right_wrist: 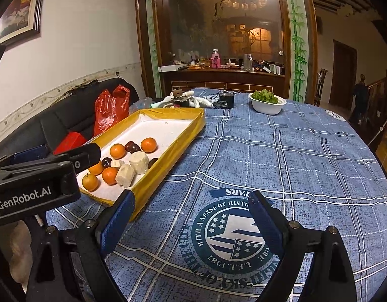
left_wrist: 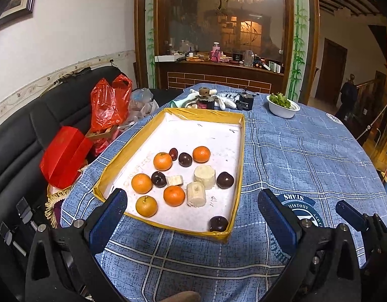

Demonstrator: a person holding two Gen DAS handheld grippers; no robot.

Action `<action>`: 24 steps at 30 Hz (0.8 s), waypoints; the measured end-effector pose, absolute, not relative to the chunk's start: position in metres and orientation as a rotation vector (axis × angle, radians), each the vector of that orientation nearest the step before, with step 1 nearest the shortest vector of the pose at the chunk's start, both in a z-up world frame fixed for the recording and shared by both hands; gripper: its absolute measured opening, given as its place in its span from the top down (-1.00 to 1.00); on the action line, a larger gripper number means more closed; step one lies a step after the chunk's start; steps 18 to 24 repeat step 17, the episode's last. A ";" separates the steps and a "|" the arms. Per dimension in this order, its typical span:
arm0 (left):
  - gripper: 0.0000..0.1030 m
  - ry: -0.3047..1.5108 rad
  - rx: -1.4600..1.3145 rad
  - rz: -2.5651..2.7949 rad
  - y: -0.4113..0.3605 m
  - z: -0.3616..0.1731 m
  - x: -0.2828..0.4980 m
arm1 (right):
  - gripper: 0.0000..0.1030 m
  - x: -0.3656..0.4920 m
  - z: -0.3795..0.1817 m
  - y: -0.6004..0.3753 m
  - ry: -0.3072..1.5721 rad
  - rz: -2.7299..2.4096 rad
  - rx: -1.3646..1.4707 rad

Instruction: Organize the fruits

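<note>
Our left gripper [left_wrist: 192,216] sits wide open and empty, square on the tray [left_wrist: 240,151]; fruits lie dead ahead, nearest orange [left_wrist: 146,206] just past its left finger. Right gripper [right_wrist: 191,216], open too, faces bare tablecloth [right_wrist: 306,156], tray off left. Left's nearer.

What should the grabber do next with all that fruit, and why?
Probably ease the open left gripper forward over the nearest orange. Both grippers are empty, the oranges, dark fruits and banana pieces lie mixed in the yellow tray, and that orange sits closest.
</note>
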State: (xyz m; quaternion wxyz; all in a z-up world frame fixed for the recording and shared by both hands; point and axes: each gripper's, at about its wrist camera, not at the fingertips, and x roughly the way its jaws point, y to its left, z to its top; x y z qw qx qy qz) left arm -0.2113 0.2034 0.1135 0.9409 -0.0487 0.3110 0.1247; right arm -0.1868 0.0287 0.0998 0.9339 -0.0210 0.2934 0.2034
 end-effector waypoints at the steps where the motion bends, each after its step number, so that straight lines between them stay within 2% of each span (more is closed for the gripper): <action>1: -1.00 0.637 -0.100 0.255 0.204 0.113 -0.211 | -0.84 -0.187 0.100 0.029 0.601 0.416 -0.043; 24: -1.00 0.606 -0.059 0.210 0.186 0.128 -0.194 | -0.85 -0.181 0.106 0.014 0.592 0.396 -0.017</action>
